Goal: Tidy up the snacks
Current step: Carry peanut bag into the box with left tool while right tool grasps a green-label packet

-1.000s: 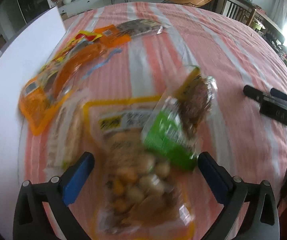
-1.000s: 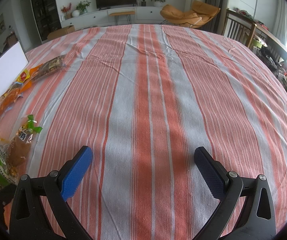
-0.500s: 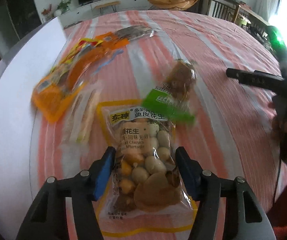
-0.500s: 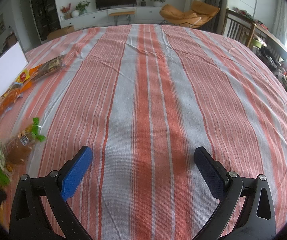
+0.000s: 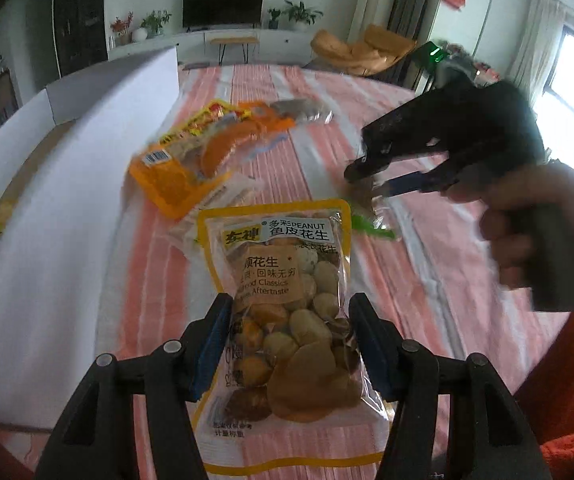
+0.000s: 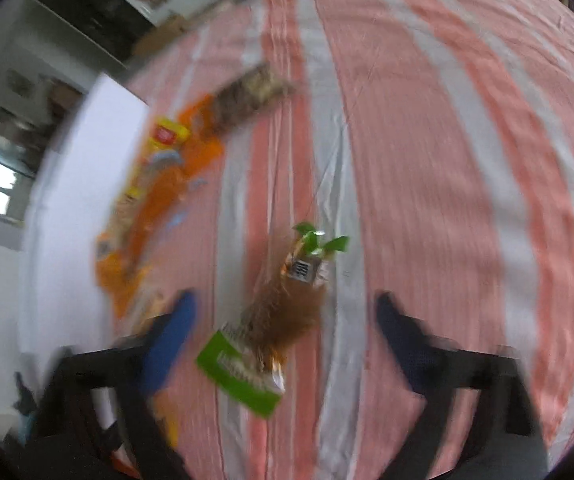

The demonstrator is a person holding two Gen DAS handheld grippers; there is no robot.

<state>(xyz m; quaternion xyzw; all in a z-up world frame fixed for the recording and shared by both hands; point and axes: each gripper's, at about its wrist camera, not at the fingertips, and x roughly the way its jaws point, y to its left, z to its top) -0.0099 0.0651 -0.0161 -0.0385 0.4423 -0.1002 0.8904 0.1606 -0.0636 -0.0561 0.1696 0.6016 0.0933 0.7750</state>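
Left tongs (image 5: 290, 344) pinch the yellow-bordered clear plastic peanut bag (image 5: 287, 320) at mid-body, lifting it clear for sorting. Right tongs (image 6: 283, 340), spread wide, straddle the green-and-brown snack packet (image 6: 275, 320) on the striped table (image 6: 447, 160), probably positioned to grasp it.

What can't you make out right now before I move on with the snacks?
- Left wrist view: bottom of the peanut bag is cut off by the frame edge; the left gripper covers its sides.
- Left wrist view: the right gripper is motion-blurred and hides most of the green packet.
- Right wrist view: whole frame blurred; print on the green packet and orange packets is unreadable.
- Box contents: mostly hidden by its wall.
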